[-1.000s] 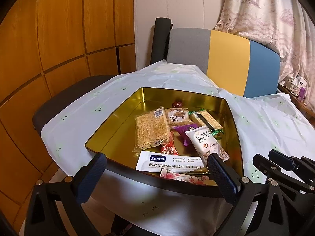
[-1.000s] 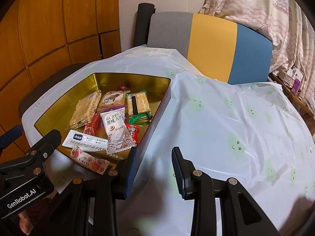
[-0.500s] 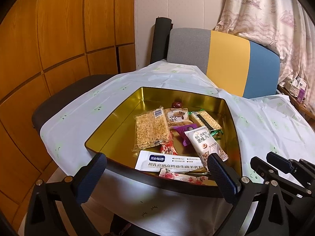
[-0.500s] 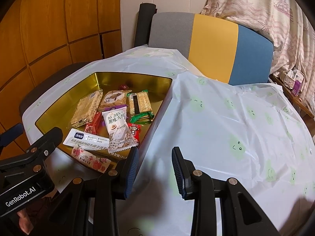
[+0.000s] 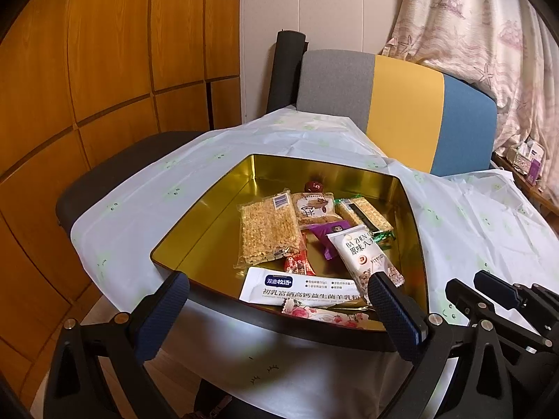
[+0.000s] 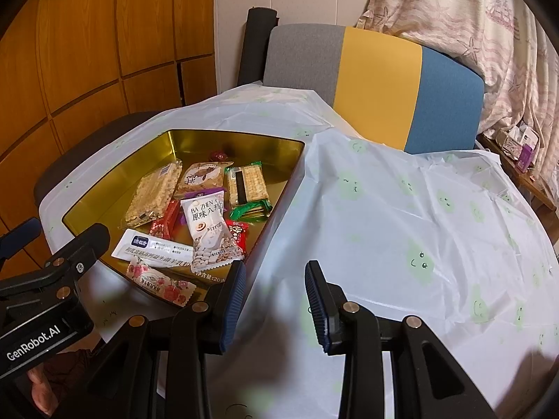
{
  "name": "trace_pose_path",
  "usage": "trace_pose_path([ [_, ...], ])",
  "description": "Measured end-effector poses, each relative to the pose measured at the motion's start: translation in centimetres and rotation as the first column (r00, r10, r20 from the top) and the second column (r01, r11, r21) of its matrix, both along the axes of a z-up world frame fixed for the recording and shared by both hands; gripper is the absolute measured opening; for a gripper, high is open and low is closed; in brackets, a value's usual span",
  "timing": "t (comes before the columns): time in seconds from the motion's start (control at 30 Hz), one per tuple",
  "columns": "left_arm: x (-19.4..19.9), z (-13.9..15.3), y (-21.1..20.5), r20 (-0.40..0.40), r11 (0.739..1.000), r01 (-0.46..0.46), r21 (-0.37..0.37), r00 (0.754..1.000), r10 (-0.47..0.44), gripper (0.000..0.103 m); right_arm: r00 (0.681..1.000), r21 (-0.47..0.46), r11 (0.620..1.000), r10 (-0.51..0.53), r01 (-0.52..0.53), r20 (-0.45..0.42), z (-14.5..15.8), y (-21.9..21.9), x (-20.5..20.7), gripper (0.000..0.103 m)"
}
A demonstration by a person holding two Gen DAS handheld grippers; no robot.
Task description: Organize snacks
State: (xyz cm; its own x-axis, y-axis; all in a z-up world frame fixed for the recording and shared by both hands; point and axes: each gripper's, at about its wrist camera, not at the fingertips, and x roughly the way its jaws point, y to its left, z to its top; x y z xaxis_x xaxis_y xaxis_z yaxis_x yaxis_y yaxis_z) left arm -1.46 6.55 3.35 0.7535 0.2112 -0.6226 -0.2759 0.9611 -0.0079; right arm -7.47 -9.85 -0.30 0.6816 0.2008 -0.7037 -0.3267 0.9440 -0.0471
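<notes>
- Change: none that you can act on. Against the earlier frames, both hand-held grippers sit where they were and no snack has shifted.
- Left hand-held gripper (image 5: pixel 279 310): jaws spread wide, nothing between them, hovering at the near rim of the tin (image 5: pixel 314 169).
- Right hand-held gripper (image 6: pixel 275 303): jaws only narrowly apart, holding nothing, over the cloth (image 6: pixel 401 209) on the counter, just right of the tin.
- Meaning for the task: looks like a pause, not progress. Every snack is in the tin, loosely piled toward its right half, and none is on the cloth. My read is that either sorting hasn't started or you're finished. I can't tell which.
- Count, tins: 1, gold inside, left half bare.
- Count, snacks: 11 by my read.
  - 1 clear pack of puffed grain (image 6: pixel 153 192)
  - 1 brown-and-white cake pack (image 6: pixel 202 178)
  - 1 cracker pack (image 6: pixel 246 185)
  - 1 green wrapper (image 6: pixel 249 209) just below it; it could be that pack's end flap, which would make 10
  - 1 purple wrapper (image 6: pixel 201 195), mostly covered
  - 1 white nut pack (image 6: pixel 209 234) on top of the pile
  - 2 red wrappers: a long one (image 6: pixel 164 223) and a short one (image 6: pixel 239 235)
  - 1 long white sachet (image 6: pixel 150 248)
  - 1 floral wrapper (image 6: pixel 160 282) at the near rim
  - 1 small dark red sweet (image 6: pixel 218 156) at the back
- Count, hand-held grippers: 2, both empty.
</notes>
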Motion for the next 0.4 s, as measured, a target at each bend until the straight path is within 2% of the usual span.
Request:
trace_pose_path([
  [0.4, -0.38, 0.02, -0.34, 0.016, 1.0, 0.001, 0.025, 1.0, -0.001, 0.103, 1.0, -0.001, 1.0, -0.004, 0.004, -0.012, -0.46, -0.41, 0.04, 0.036],
])
